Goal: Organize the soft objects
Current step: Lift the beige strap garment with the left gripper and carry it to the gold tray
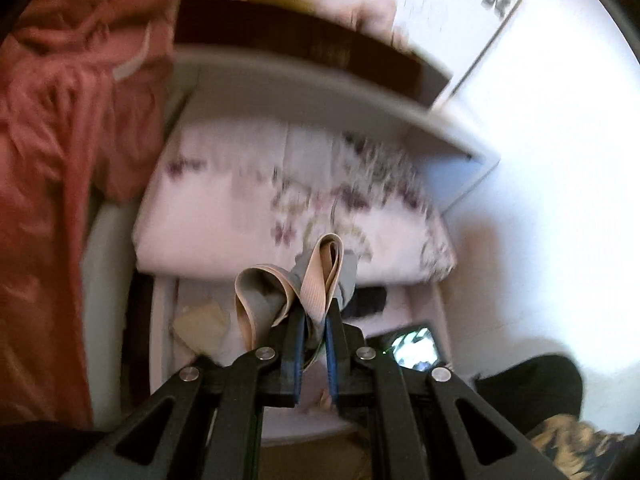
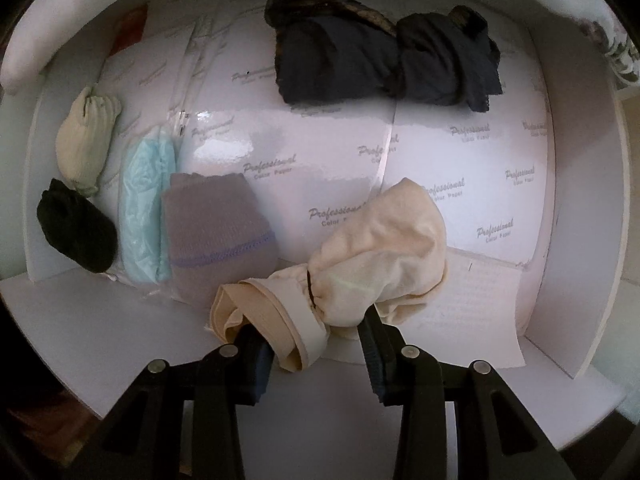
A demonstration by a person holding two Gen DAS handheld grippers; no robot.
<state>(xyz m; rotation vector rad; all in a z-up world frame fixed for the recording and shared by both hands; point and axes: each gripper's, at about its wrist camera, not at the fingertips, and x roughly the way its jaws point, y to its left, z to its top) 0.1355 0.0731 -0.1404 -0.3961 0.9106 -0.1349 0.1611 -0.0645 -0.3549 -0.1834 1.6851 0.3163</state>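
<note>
1. Left wrist view: pretty blurry, but the left gripper (image 1: 316, 312) has its fingers (image 1: 297, 344) pressed together, pinching a grey and beige banded cloth (image 1: 280, 280) that loops up above the tips. Behind it sits a folded floral sheet (image 1: 280, 208) on a white shelf (image 1: 320, 96), with a pink garment (image 1: 60, 120) hanging on the left.

2. Right wrist view: the right gripper (image 2: 312, 340) points down into a white drawer (image 2: 560, 200), fingers (image 2: 372, 344) partly spread and pinching a cream cloth bundle (image 2: 380, 256) at its gathered neck. Along the left side sit a grey sock (image 2: 216, 224), a light blue packet (image 2: 144, 200), a pale green sock (image 2: 84, 136) and a black sock (image 2: 76, 224). Dark navy garments (image 2: 380, 60) lie at the far end.
</note>
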